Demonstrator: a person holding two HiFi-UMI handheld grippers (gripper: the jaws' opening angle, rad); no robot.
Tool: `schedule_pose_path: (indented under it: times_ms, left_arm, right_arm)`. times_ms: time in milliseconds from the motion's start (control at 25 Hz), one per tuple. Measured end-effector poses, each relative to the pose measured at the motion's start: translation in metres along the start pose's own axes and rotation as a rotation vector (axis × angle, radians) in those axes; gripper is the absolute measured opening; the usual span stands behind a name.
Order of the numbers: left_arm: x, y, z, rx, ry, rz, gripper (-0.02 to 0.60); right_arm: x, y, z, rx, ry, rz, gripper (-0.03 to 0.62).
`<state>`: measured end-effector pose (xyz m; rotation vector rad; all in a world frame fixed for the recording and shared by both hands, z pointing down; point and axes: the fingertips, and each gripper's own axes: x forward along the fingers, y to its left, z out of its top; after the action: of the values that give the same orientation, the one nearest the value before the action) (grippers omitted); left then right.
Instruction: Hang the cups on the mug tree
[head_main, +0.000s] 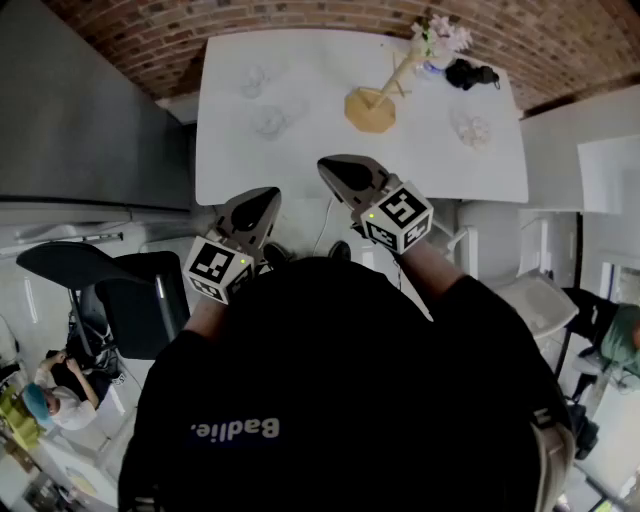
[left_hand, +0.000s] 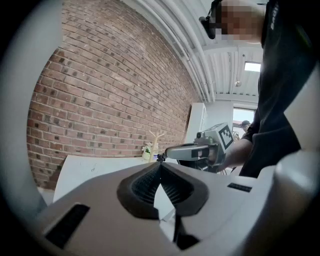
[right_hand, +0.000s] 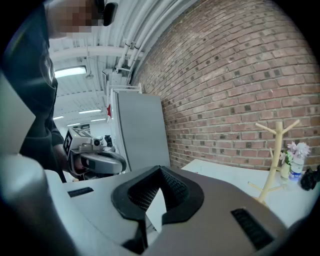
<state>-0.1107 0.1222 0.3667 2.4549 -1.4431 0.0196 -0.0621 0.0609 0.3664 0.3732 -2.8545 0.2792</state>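
Both pairs of jaws are pressed together with nothing between them. The left gripper (left_hand: 160, 167) and right gripper (right_hand: 160, 170) hover short of the table (head_main: 300, 170). The cups (head_main: 268, 120) look like clear glass, three faint shapes, though the head view is too washed-out to be sure; they sit apart from the mug tree (head_main: 378, 95). Risks: smooth glass slipping from the pads — or a bumped tree tipping into the flowers (head_main: 440, 38) nearby.

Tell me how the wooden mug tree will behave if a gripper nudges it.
The pale wooden mug tree is tall and thin with pegs sticking out, so a push high up would likely tip it. Its wide hexagonal base sits flat on the white table, so a low push would probably slide it. It looks stiff and light.
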Motion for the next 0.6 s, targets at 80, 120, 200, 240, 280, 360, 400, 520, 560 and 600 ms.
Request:
schedule_pose_path:
  times_ms: [80,120,200,240,280,360,400,520,560,600]
  left_arm:
    - [-0.001,0.002,-0.001,0.002,0.003,0.000,0.003]
    - [-0.001,0.004,-0.001,0.003,0.003,0.000,0.003]
    - [-0.002,0.007,-0.001,0.005,0.002,-0.002,0.003]
    - [-0.003,0.008,0.000,0.005,0.002,-0.005,0.003]
    - [-0.003,0.009,0.000,0.006,0.002,-0.008,0.003]
    - [-0.005,0.012,0.000,0.006,0.000,-0.014,0.003]
    - [-0.006,0.014,0.000,0.006,-0.001,-0.018,0.003]
    - [-0.009,0.018,0.000,0.006,-0.003,-0.024,0.003]
    - [-0.010,0.020,0.000,0.006,-0.005,-0.025,0.003]
    - [-0.011,0.021,-0.001,0.007,-0.007,-0.026,0.003]
  right_arm:
    - [0.001,-0.001,-0.002,0.000,-0.003,-0.002,0.029]
    - [0.001,-0.001,-0.003,0.000,0.000,-0.004,0.029]
    - [0.002,0.000,-0.004,-0.002,0.011,-0.010,0.029]
    - [0.004,0.000,-0.004,-0.005,0.013,-0.013,0.029]
    - [0.005,0.000,-0.004,-0.009,0.010,-0.016,0.029]
    - [0.008,0.001,-0.004,-0.012,0.007,-0.022,0.029]
    - [0.010,0.001,-0.004,-0.011,0.008,-0.025,0.029]
    - [0.016,0.004,-0.005,-0.015,0.015,-0.029,0.029]
    - [0.018,0.006,-0.005,-0.019,0.020,-0.028,0.029]
    - [0.020,0.007,-0.006,-0.023,0.026,-0.029,0.029]
